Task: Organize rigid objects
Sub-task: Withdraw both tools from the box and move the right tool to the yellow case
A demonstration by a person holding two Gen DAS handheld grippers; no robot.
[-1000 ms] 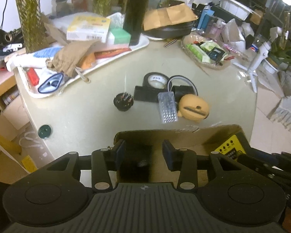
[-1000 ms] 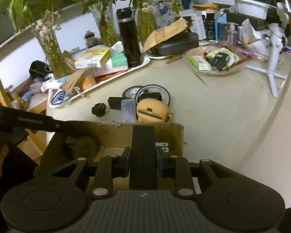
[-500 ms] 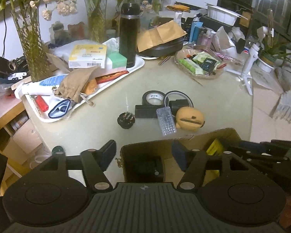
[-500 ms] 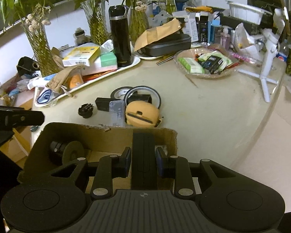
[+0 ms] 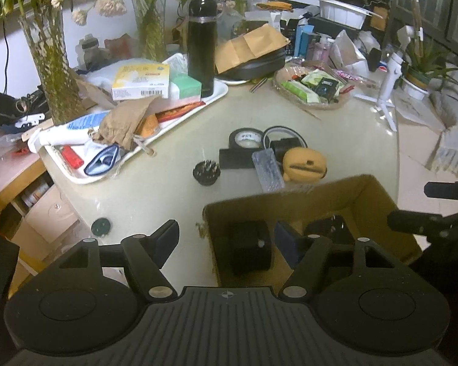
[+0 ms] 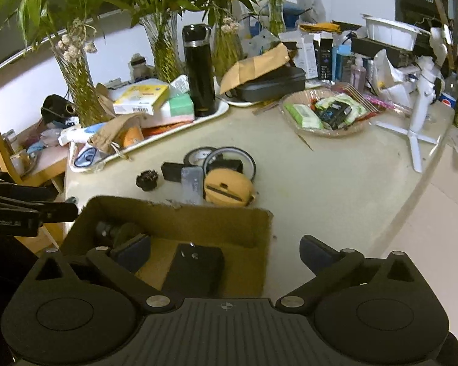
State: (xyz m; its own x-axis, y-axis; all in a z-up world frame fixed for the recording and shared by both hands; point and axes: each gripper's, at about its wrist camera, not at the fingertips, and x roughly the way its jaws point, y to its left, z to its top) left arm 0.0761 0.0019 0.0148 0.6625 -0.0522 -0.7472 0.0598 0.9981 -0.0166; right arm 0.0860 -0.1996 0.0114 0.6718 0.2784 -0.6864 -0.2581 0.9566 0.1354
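Nearest in both wrist views is the open cardboard box (image 5: 363, 183) at the table's front edge. The left gripper (image 5: 229, 238) hangs over the box's left wall with its jaws spread wide and nothing between them; the right gripper (image 6: 226, 250) is likewise wide apart and empty, straddling the box's right wall. Inside the box lie a black block (image 6: 195, 270) on the floor and a dark rounded piece (image 6: 119, 231) in the left corner, possibly a lens, though it is too shadowed to be sure.

Just beyond the box's far wall sits a tan case (image 5: 303, 164), touching a clear ridged strip (image 5: 267, 169). Behind those are a black bar (image 5: 235, 158), a roll of black tape (image 5: 247, 137) and a thin ring (image 5: 285, 137), with a small black knob (image 5: 206, 172) to their left. A green cap (image 5: 100, 227) lies near the table's left edge.

Further back, a white tray (image 5: 76, 180) holds boxes and a tall black flask (image 5: 202, 47); a glass dish of packets (image 5: 314, 91) stands to the right, and a white tripod (image 5: 389, 91) beyond it.

A second ago the right gripper was clamped on a black block above the box; it has since let go. The left jaws, then narrower, have widened.
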